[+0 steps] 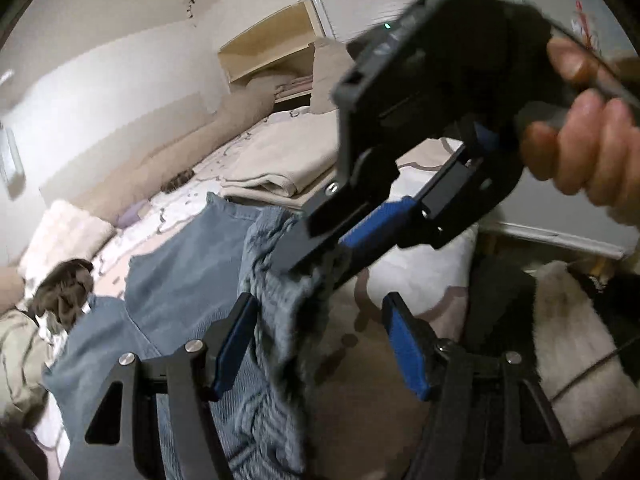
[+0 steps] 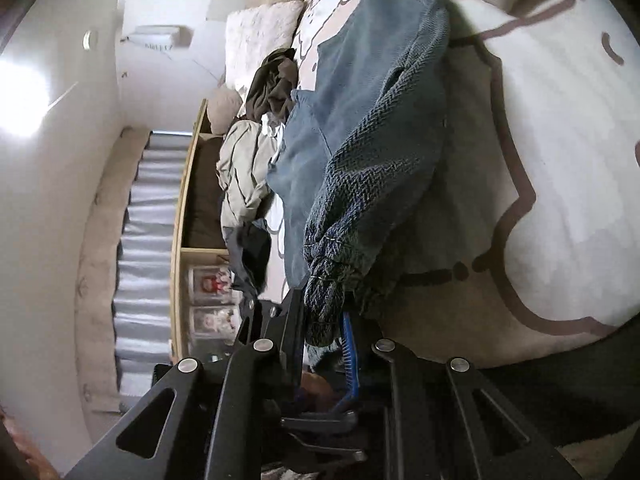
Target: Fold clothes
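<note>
Left gripper (image 1: 320,344) jaws spread apart, blue knit cuff (image 1: 280,308) hanging between, not pinched; right gripper (image 2: 324,320) clamped on that cuff; blue sweatshirt (image 2: 360,92) lies beyond on patterned bed cover (image 2: 560,160), clothes pile (image 2: 256,136) farther

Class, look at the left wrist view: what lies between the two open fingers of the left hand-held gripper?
The blue garment's hanging edge, pinched above by the right hand-held gripper; the left hand-held gripper is open around it.

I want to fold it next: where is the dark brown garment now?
The dark brown garment lies crumpled on the bed, beside the blue garment and above the beige clothes.
</note>
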`<act>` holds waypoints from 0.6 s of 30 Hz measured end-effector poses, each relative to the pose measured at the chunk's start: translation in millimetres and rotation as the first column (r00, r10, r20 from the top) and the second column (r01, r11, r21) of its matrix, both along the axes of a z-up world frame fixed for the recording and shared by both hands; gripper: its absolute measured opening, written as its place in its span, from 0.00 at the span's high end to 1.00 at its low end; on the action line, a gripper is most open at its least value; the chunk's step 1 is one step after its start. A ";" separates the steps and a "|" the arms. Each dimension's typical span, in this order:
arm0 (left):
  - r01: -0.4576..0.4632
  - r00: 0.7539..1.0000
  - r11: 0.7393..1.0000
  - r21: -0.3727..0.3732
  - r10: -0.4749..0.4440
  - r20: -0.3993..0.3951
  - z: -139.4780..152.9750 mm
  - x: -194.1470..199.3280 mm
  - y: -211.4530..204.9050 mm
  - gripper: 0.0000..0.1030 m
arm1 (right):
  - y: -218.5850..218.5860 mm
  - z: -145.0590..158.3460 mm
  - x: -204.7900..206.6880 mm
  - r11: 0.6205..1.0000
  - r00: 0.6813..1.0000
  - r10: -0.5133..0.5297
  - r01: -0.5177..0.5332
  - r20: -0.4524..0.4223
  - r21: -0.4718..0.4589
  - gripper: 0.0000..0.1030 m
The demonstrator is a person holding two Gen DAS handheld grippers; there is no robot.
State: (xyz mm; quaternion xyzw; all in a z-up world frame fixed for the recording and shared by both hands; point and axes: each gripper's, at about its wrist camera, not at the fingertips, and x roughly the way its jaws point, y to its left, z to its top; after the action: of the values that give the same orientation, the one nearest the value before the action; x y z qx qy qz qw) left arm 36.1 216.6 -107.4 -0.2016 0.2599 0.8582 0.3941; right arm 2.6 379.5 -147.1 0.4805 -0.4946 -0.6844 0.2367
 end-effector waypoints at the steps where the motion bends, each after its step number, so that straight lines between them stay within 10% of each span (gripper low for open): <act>1: -0.005 1.000 1.000 -0.006 0.005 -0.015 -1.0 -1.1 3.5 0.40 | 0.6 -0.1 0.6 1.000 1.000 0.001 -0.001 0.002 0.006 0.83; 7: -0.018 1.000 1.000 -0.020 0.019 0.024 -9.9 -12.1 3.5 0.79 | -1.7 6.2 3.2 0.992 1.000 0.022 -0.021 -0.009 0.125 0.82; 12: -0.047 0.991 0.995 0.084 0.036 0.127 -4.9 -24.4 -10.8 0.80 | -1.6 28.3 8.3 0.963 0.997 0.056 -0.040 -0.052 0.267 0.68; 14: -0.069 0.984 0.988 0.136 0.045 0.171 -0.8 -30.2 -20.3 0.81 | 4.7 40.9 9.4 0.950 0.996 0.046 -0.019 -0.082 0.312 0.33; 18: -0.120 0.964 0.964 0.235 0.057 0.259 7.5 -41.7 -39.3 0.81 | 32.1 64.7 -16.4 0.923 0.991 -0.018 0.068 -0.135 0.378 0.31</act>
State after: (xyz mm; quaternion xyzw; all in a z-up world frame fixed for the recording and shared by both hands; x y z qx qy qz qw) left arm -5.6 177.3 -99.9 -0.2687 0.0890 0.8686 0.4068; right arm -13.8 411.6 -82.4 0.4611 -0.3459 -0.8023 0.1550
